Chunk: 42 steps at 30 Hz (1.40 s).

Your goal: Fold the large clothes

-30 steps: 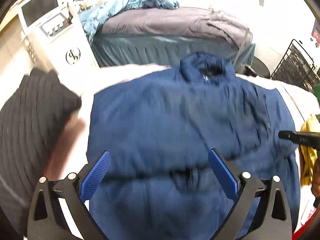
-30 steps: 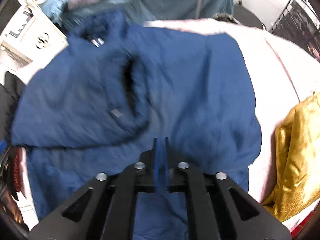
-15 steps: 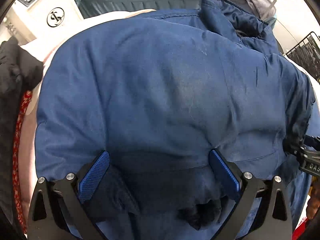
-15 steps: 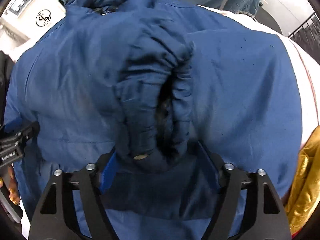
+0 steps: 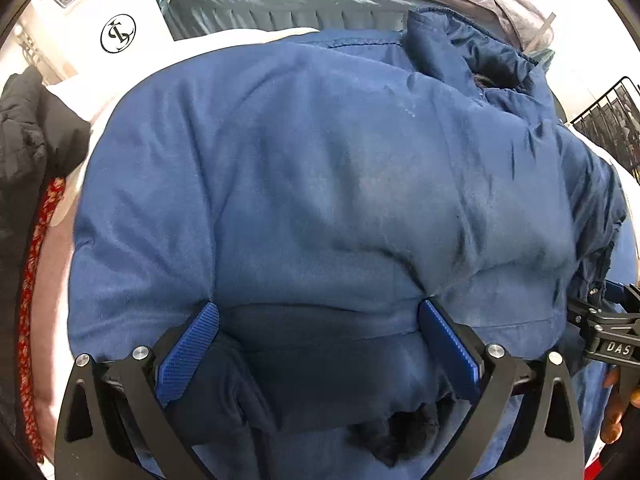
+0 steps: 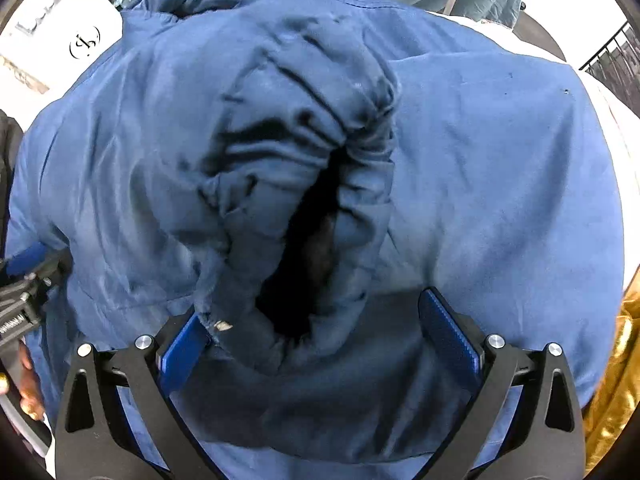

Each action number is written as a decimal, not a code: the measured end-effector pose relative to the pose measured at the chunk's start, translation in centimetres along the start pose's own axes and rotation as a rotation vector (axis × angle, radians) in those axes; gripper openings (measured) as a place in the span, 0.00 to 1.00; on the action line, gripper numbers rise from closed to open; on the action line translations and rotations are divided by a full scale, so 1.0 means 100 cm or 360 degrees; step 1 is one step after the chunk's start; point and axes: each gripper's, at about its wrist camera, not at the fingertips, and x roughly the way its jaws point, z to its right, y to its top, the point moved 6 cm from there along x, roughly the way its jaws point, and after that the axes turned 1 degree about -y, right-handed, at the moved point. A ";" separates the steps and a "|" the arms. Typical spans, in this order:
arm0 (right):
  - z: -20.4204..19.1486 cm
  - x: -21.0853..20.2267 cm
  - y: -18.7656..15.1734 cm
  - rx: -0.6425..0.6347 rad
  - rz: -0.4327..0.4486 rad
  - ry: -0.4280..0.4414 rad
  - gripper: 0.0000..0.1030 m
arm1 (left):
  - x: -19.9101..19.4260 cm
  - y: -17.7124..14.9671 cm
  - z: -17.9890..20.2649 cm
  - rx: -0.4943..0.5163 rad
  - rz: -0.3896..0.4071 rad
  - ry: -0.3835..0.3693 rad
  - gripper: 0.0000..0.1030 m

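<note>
A big dark blue padded jacket (image 5: 320, 184) lies spread on a pale surface, its collar (image 5: 472, 52) at the far side. My left gripper (image 5: 318, 340) points down close over its lower part. Its jaws stand wide, and a folded-in sleeve end with a dark cuff (image 5: 400, 432) lies loose between them. My right gripper (image 6: 316, 340) hangs straight down over the other sleeve. Its jaws are opening wide, and the gathered cuff (image 6: 304, 240) rests between them, close to the left pad (image 6: 182, 350). Each gripper shows at the edge of the other's view.
A black garment (image 5: 24, 152) and a red patterned cloth (image 5: 36, 280) lie at the left. A white box with a round logo (image 5: 120, 32) and a grey-covered bed (image 5: 320, 4) stand behind. A wire rack (image 5: 616, 120) is far right and a golden cloth (image 6: 612, 380) near right.
Both grippers sank close to the jacket. The right jaws went from shut to wide apart, and the sleeve cuff now lies loose between them on the jacket body.
</note>
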 end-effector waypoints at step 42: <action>0.118 -0.098 -0.329 0.0356 0.0029 0.0013 0.95 | -0.096 -0.266 -0.121 -0.0375 -0.0053 -0.0161 0.92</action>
